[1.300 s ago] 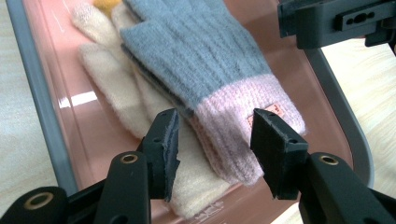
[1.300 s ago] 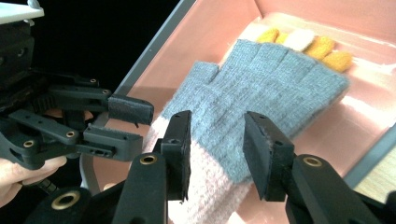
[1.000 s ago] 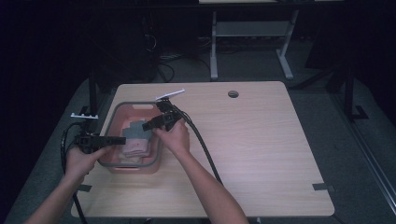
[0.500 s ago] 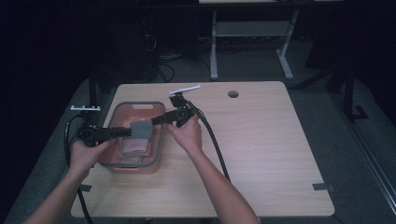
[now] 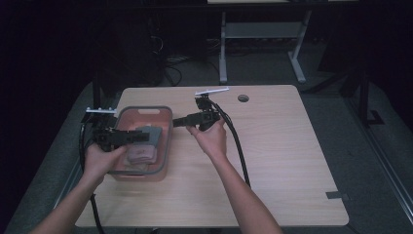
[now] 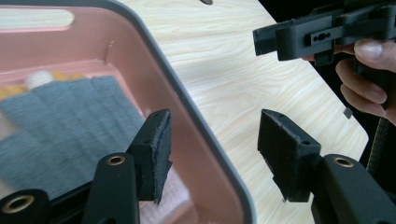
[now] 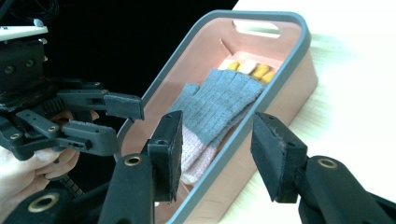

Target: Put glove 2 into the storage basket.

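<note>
A light wooden desk (image 5: 292,161) carries a pink basket (image 5: 165,141) with a grey rim near its left edge; a small dark strip (image 5: 336,195) lies near the right front corner.

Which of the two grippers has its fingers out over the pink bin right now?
The left gripper: its open fingers reach over the grey glove in the pink bin. The right gripper, also open, sits beside the bin above the bare tabletop.

Both hand-held grippers, left (image 5: 148,135) and right (image 5: 178,121): black bodies, brass-ringed pivots, rough dark pads, trailing black cables. Forearms bare, no sleeves.
</note>
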A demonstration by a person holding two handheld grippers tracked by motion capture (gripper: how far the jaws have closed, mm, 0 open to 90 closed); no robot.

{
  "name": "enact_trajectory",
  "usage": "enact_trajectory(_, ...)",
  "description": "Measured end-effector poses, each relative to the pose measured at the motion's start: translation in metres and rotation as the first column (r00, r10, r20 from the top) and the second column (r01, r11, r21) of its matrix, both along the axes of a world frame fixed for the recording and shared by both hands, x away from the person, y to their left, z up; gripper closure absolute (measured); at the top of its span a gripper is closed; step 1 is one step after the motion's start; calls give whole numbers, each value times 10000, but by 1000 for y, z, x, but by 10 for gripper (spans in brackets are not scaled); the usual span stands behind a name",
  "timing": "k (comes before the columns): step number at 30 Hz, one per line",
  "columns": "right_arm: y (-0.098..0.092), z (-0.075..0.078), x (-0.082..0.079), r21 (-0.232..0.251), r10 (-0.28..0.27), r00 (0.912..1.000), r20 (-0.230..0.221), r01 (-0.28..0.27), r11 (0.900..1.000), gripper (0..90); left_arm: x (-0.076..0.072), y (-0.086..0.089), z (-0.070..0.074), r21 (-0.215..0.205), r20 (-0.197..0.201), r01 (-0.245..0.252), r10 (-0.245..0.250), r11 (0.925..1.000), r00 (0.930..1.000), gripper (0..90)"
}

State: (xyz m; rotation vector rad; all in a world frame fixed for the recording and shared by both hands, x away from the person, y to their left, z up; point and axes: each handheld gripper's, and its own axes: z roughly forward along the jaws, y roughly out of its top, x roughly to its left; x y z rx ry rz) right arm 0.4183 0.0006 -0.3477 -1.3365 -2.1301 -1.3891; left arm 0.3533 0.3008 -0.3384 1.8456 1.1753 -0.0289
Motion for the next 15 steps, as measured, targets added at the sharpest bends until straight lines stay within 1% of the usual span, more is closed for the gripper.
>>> enact_trajectory(1, -2, 0, 0, 43, -24, 10000, 0, 24, 10000, 531, 0, -2, 0, 61, 36, 120, -121, 9999, 9999, 441)
enact_trajectory(2, -5, 1, -1, 56, -57, 10000, 16, 57, 10000, 530, 0, -5, 1, -17, 23, 87, -87, 10000, 10000, 439)
enact_trajectory(5, -14, 1, -3, 83, -139, 9999, 17, 139, 9999, 527, 0, -11, 1, -36, 38, 287, -287, 9996, 9996, 435)
enact_trajectory(6, -17, 1, -3, 104, -214, 9998, 22, 213, 9997, 527, 0, -14, 0, -86, 58, 285, -284, 9996, 9996, 433)
enact_trajectory(12, -35, 1, -6, 153, -478, 9989, 3, 478, 9987, 522, 0, -30, -1, -35, -18, 597, -597, 9982, 9982, 411)
enact_trajectory(15, -44, 1, -7, 196, -574, 9984, 8, 574, 9982, 518, 1, -37, -2, -64, 8, 669, -669, 9977, 9978, 401)
